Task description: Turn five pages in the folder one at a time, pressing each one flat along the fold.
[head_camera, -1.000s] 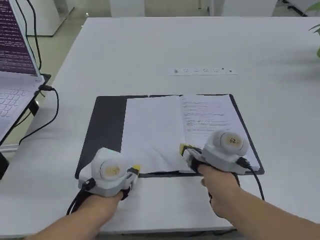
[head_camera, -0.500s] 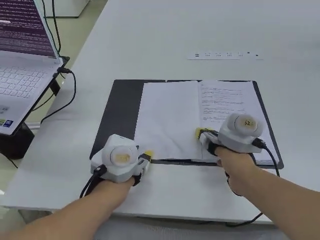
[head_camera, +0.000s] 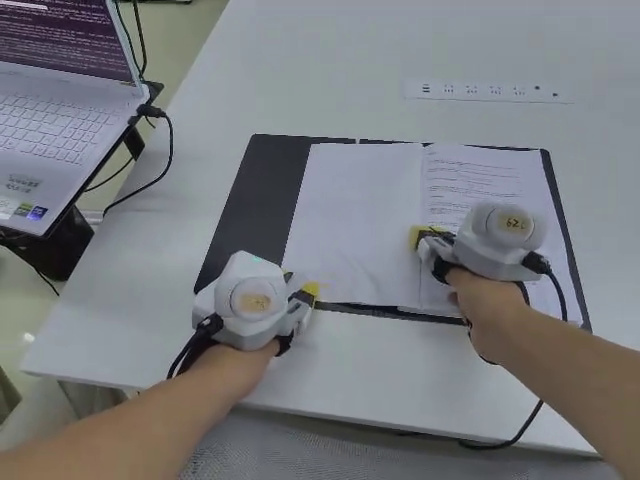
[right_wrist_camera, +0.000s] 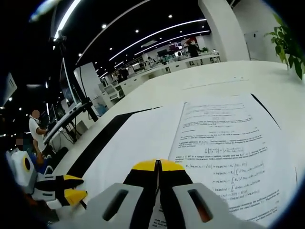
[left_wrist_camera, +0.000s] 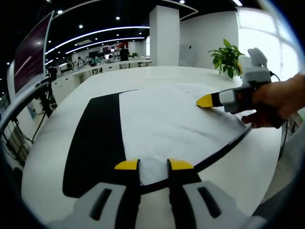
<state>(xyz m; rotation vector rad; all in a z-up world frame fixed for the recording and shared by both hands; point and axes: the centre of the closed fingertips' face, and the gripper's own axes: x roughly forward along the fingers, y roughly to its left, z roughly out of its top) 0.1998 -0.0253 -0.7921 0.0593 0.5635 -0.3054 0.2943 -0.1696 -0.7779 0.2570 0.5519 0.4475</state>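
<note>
An open black folder lies on the white table. Its left page is blank and its right page is printed. My right gripper is shut, its joined yellow tips resting on the paper by the fold, with nothing visibly held. My left gripper sits at the folder's near edge, below the blank page. Its jaws stand narrowly open over the page's lower edge. The right gripper also shows across the pages in the left gripper view.
An open laptop stands raised at the left with a black cable trailing onto the table. A white power strip lies beyond the folder. The table's near edge runs just under my hands. A potted plant stands far off.
The head camera has swung left, shifting the whole picture. My right gripper's tips have slid a little farther up the fold. The left gripper has stayed at the folder's near edge.
</note>
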